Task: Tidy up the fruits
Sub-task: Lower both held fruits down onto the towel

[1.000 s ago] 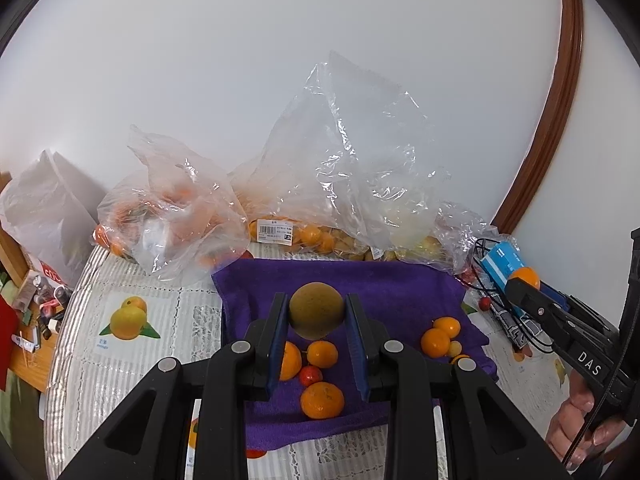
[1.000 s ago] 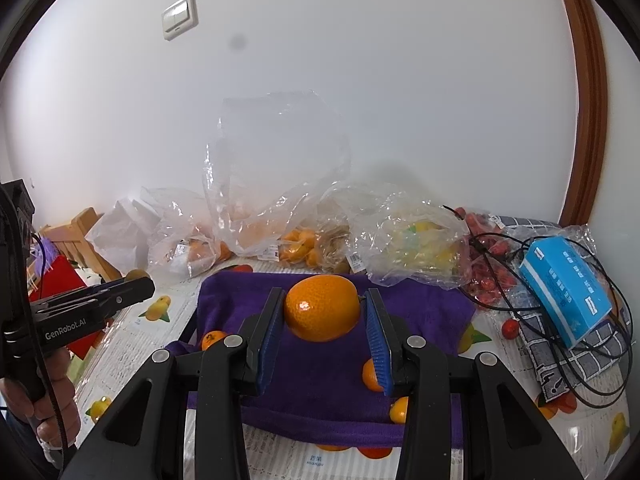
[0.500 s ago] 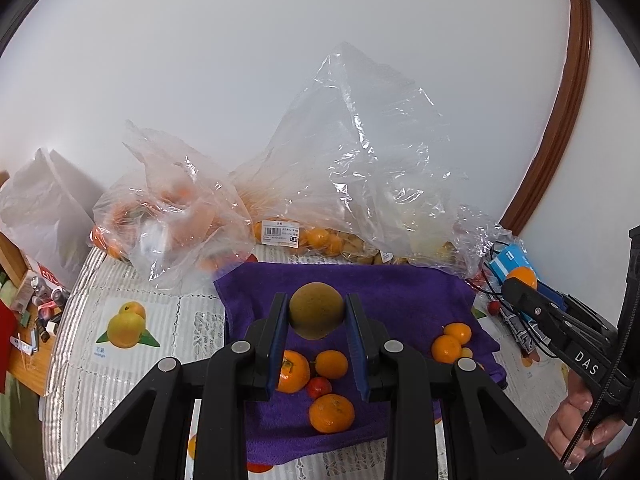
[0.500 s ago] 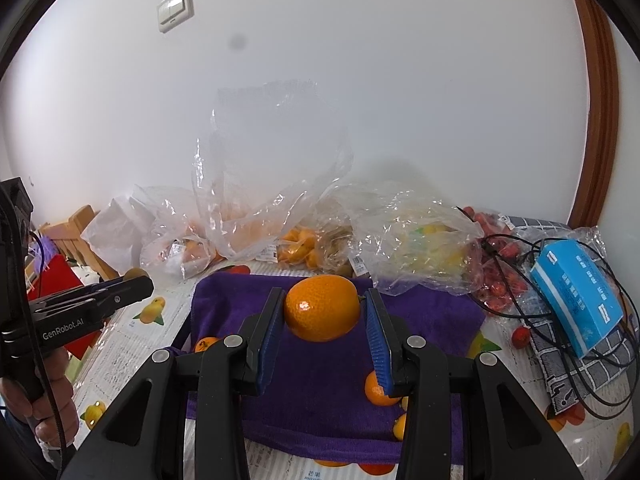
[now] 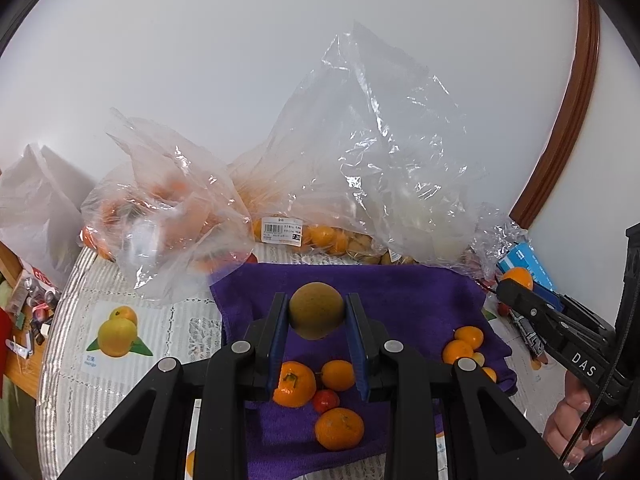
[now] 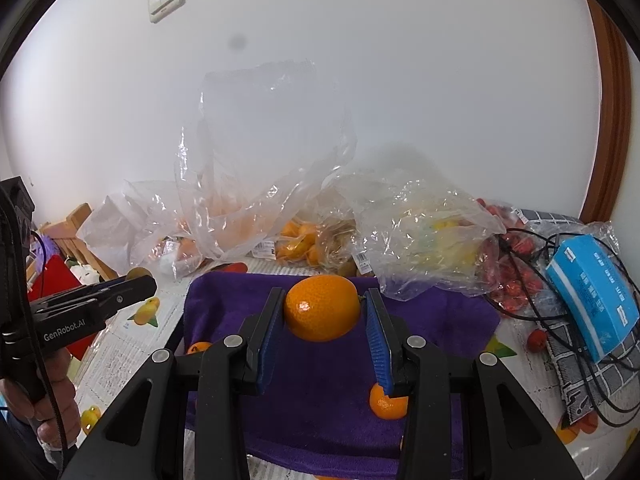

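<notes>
Two grippers in view, each loaded. Left gripper (image 5: 317, 332): fingers clamped on a dull brownish-green round fruit (image 5: 317, 310), held in the air above the purple cloth (image 5: 400, 296). Right gripper (image 6: 320, 336): fingers clamped on a large orange (image 6: 322, 307), likewise above the cloth.

On the cloth, left wrist view: a persimmon-like fruit (image 5: 293, 384), a small orange (image 5: 338, 375), a small red fruit (image 5: 325, 401) and a mandarin (image 5: 339, 428) lie close together; more small oranges (image 5: 463, 344) sit near the right edge.

Clear plastic bags (image 5: 360, 168) of fruit stand behind the cloth against the wall. Blue box (image 6: 592, 300) lies under black cables at the counter's right side.
</notes>
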`<action>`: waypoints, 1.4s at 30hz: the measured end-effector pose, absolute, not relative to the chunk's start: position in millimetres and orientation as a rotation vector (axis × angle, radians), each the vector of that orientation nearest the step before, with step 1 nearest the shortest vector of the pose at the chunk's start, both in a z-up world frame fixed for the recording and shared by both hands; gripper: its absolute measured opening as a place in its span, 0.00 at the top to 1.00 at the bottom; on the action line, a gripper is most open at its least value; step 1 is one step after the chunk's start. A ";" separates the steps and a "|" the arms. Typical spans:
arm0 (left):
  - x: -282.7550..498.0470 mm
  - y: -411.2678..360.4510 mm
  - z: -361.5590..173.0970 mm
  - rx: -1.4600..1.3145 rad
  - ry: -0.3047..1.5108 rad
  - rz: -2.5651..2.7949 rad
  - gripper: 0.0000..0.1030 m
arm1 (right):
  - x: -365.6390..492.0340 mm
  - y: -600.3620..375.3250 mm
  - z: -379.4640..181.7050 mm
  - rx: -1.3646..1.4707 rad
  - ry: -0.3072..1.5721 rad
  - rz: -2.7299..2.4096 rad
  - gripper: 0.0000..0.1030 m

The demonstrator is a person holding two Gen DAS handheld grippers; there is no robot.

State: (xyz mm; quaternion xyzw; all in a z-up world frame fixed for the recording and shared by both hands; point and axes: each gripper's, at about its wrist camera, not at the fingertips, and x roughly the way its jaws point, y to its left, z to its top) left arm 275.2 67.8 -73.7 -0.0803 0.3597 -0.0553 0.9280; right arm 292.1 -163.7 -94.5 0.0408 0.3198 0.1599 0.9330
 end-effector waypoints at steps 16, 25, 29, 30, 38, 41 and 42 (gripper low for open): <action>298.9 65.9 -96.7 -0.157 0.781 -0.110 0.74 | 316.8 -176.7 -119.7 0.096 0.699 0.301 0.62; 312.8 72.5 -113.5 -0.175 0.817 -0.111 0.74 | 327.4 -180.1 -137.7 0.091 0.740 0.285 0.61; 315.3 76.8 -121.3 -0.197 0.828 -0.128 0.74 | 331.6 -179.3 -147.7 0.083 0.763 0.277 0.62; 315.8 77.8 -123.5 -0.202 0.833 -0.132 0.74 | 332.4 -179.1 -150.3 0.079 0.769 0.275 0.62; 325.2 79.4 -140.6 -0.216 0.879 -0.135 0.74 | 338.7 -176.4 -179.4 0.063 0.843 0.269 0.61; 329.2 79.5 -146.0 -0.218 0.898 -0.131 0.74 | 340.9 -175.0 -185.8 0.058 0.862 0.270 0.61; 330.5 79.5 -147.6 -0.219 0.904 -0.130 0.74 | 341.8 -174.8 -187.8 0.058 0.868 0.269 0.61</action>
